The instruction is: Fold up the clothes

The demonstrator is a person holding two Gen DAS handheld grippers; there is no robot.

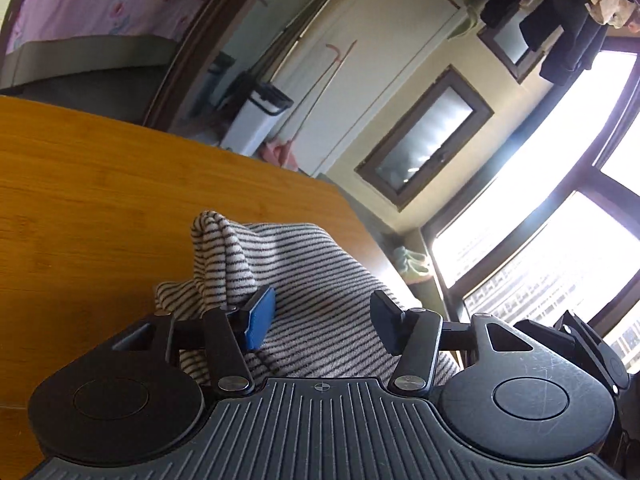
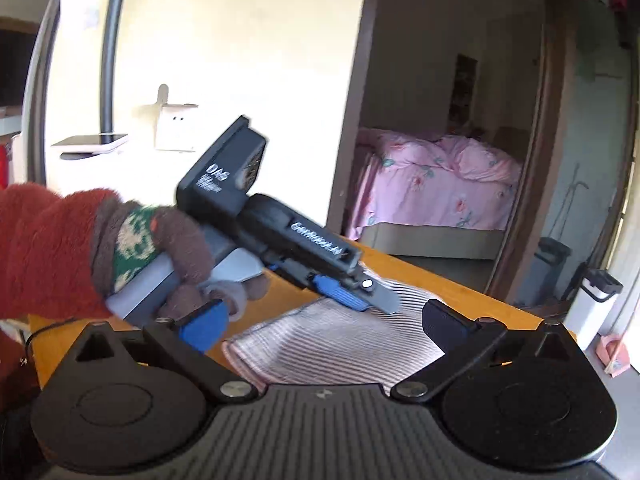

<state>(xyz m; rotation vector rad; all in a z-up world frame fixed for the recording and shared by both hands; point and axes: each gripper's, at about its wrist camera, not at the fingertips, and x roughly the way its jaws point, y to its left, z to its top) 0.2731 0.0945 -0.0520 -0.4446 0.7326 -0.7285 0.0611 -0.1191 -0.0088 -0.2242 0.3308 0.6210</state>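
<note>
A cream garment with thin dark stripes (image 1: 320,264) lies on the wooden table (image 1: 100,200), with a raised fold bunched at its left side. My left gripper (image 1: 323,320) hovers just over it, jaws apart, no cloth between the blue pads (image 1: 260,316); the fold stands beside the left pad. In the right wrist view the garment (image 2: 332,344) lies flat under my right gripper (image 2: 324,324), whose jaws stand wide open and hold nothing. The left gripper (image 2: 360,296) shows there too, held by a gloved hand (image 2: 180,248), tips low over the garment's far edge.
The table's far edge (image 2: 460,276) runs close behind the garment. Beyond a doorway stands a bed with a pink quilt (image 2: 436,184). A white bin (image 2: 592,304) stands on the floor at right. A red fuzzy sleeve (image 2: 44,248) comes in from the left. Bright windows (image 1: 560,184) lie past the table's right side.
</note>
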